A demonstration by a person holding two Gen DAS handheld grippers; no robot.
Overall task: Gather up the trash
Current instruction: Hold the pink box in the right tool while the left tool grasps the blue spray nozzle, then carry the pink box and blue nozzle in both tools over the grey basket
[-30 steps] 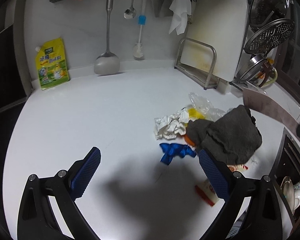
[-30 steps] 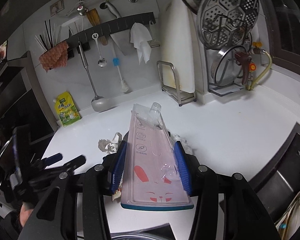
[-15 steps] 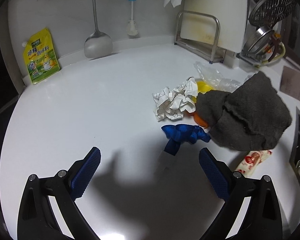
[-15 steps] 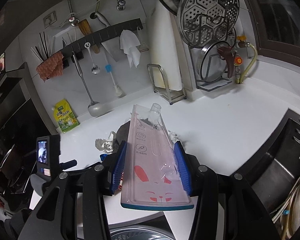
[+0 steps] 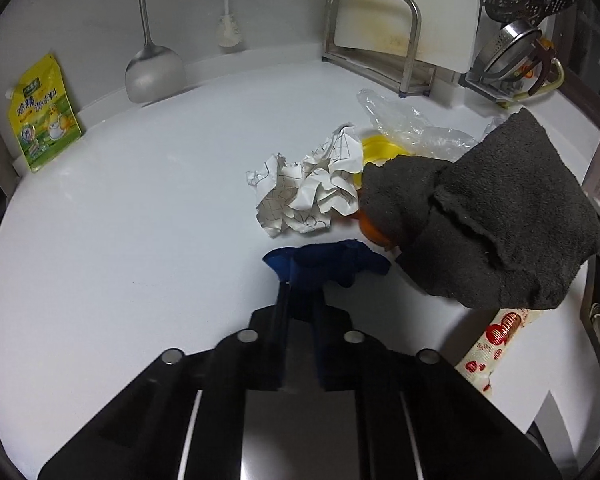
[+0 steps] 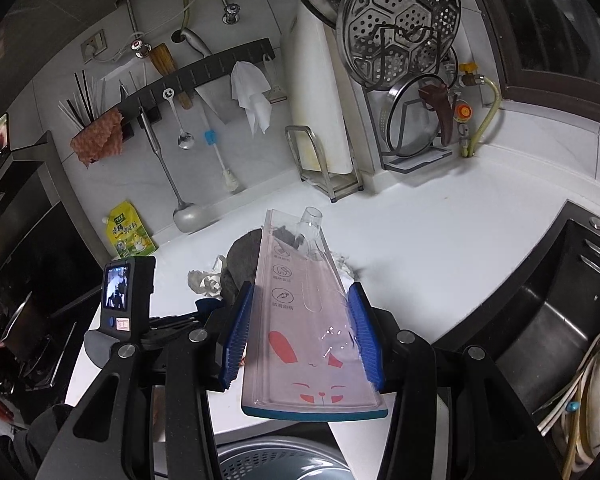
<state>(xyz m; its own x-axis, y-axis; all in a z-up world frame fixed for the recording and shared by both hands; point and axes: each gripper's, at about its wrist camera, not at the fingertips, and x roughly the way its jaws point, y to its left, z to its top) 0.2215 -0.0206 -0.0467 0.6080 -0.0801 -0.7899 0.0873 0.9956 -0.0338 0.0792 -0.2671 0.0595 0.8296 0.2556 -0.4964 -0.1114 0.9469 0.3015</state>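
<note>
My left gripper [image 5: 300, 292] is shut on the near end of a blue ribbon scrap [image 5: 328, 264] lying on the white counter [image 5: 140, 208]. Behind it lie a crumpled white paper [image 5: 308, 188], a yellow lid [image 5: 376, 150], a clear plastic bag [image 5: 408, 124], an orange piece [image 5: 370, 230] and a red-printed wrapper [image 5: 492, 336]. A dark grey cloth [image 5: 496, 216] covers part of the pile. My right gripper [image 6: 300, 332] is shut on a clear pink dustpan [image 6: 304, 320] with a rabbit print, held above the counter.
A yellow seasoning pouch [image 5: 44, 108] leans on the back wall. A ladle [image 5: 152, 68] and a brush [image 5: 228, 32] hang there. A cutting board in a steel rack [image 5: 380, 56] stands at the back right. A sink [image 6: 548, 320] is at the right, a perforated grey bin [image 6: 276, 460] below the dustpan.
My left gripper moved forward and down to the blue ribbon and shut on it; its jaws were wide open before. The right gripper kept holding the dustpan and rose slightly.
</note>
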